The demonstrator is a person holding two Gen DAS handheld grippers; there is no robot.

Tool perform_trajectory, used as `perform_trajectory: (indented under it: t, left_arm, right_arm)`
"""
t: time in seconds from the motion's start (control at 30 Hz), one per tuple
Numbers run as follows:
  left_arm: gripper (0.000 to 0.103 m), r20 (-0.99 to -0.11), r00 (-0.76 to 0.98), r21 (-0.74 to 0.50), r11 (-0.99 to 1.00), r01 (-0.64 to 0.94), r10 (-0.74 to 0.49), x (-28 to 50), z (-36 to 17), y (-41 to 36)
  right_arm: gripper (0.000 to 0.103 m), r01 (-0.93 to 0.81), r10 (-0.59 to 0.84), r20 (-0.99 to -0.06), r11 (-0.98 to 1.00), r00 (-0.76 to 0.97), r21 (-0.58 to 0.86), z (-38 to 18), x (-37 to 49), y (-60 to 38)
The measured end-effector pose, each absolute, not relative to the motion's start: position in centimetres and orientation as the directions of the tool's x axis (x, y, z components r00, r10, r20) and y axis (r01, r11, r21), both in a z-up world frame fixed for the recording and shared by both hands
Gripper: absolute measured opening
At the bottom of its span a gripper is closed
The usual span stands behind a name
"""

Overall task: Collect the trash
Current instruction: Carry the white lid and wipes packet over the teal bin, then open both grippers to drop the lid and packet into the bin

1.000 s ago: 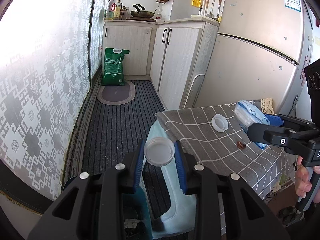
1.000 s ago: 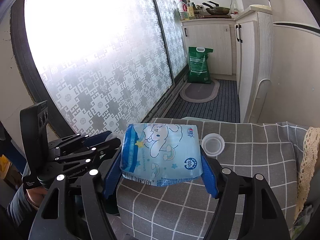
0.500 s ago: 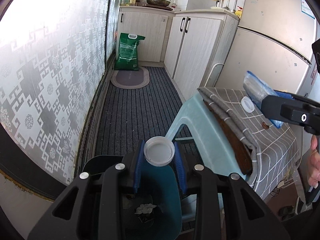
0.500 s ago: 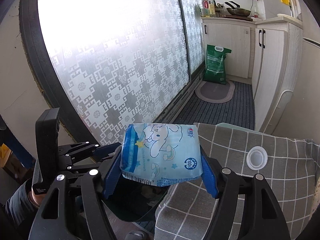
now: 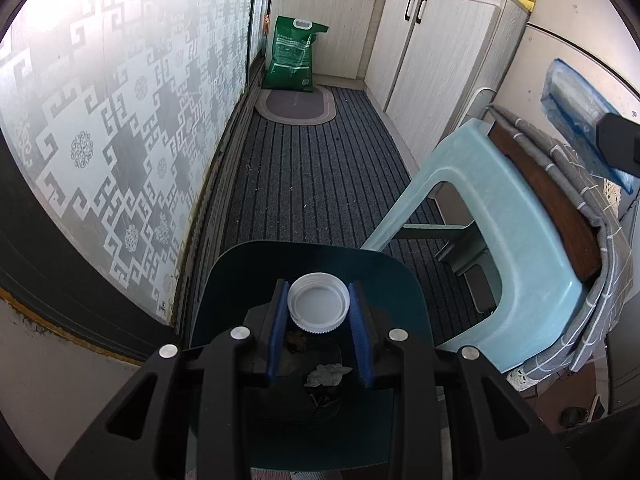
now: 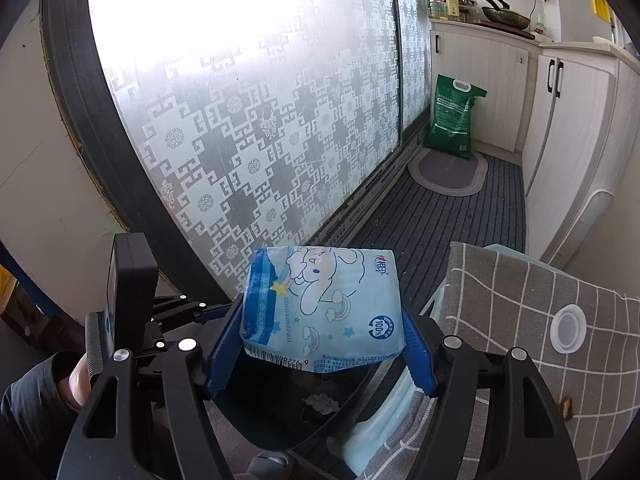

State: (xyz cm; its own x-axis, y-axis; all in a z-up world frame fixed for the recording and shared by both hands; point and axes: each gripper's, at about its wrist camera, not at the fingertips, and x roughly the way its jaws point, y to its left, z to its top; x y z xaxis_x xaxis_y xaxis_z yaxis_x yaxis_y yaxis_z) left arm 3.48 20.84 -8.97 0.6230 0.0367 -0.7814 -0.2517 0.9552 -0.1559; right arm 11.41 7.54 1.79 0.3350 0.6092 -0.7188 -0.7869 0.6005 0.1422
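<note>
Both grippers are seen clamped on trash above a dark teal bin (image 5: 308,264). By the right gripper (image 6: 320,348), spread fairly wide, a light blue tissue pack (image 6: 324,312) printed with a cartoon figure is gripped by its two ends between the blue pads. By the left gripper (image 5: 318,312), narrowed to a small gap, a white screw cap (image 5: 318,304) is pinched at its ribbed rim, its hollow side turned to the camera.

The bin is stood on the floor beside a pale blue plastic stool (image 5: 500,208), on which a wooden board and a grey checked cloth (image 6: 520,320) are laid. Inside the bin, a crumpled white scrap (image 5: 328,374) and some darker bits of litter are seen at the bottom.

On the cloth, a second white cap (image 6: 568,328) is left lying with its open side up, and a small brown scrap (image 6: 566,402) is seen near the cloth's edge.
</note>
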Motion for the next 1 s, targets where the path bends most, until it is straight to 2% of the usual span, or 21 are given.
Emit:
perform_trajectory:
  t: [0.57, 0.63, 0.67, 0.77, 1.0]
  left_arm:
    - [0.033, -0.902, 0.432, -0.110, 0.961, -0.252, 0.010, 2.6, -16.5, 22.0]
    - [0.040, -0.908, 0.418, -0.103, 0.961, -0.257, 0.015, 2.5, -17.1, 22.1]
    - [0.040, -0.908, 0.419, -0.098, 0.961, -0.258, 0.020, 2.3, -17.1, 22.2]
    - [0.035, -0.903, 0.428, -0.097, 0.960, -0.263, 0.026, 2.1, -17.0, 22.6]
    - [0.029, -0.874, 0.483, -0.105, 0.950, -0.292, 0.052, 1.5, -15.5, 23.7]
  right_arm:
    - [0.071, -0.819, 0.541, -0.800, 0.562, 0.258, 0.116, -2.0, 10.5, 12.8]
    - [0.071, -0.817, 0.536, -0.806, 0.563, 0.251, 0.120, -2.3, 10.6, 13.1]
    - [0.071, -0.816, 0.531, -0.810, 0.565, 0.248, 0.120, -2.5, 10.7, 13.3]
    - [0.071, -0.818, 0.518, -0.821, 0.563, 0.241, 0.115, -3.1, 10.6, 13.8]
    - [0.071, -0.827, 0.468, -0.858, 0.553, 0.212, 0.098, -5.5, 10.3, 15.0]
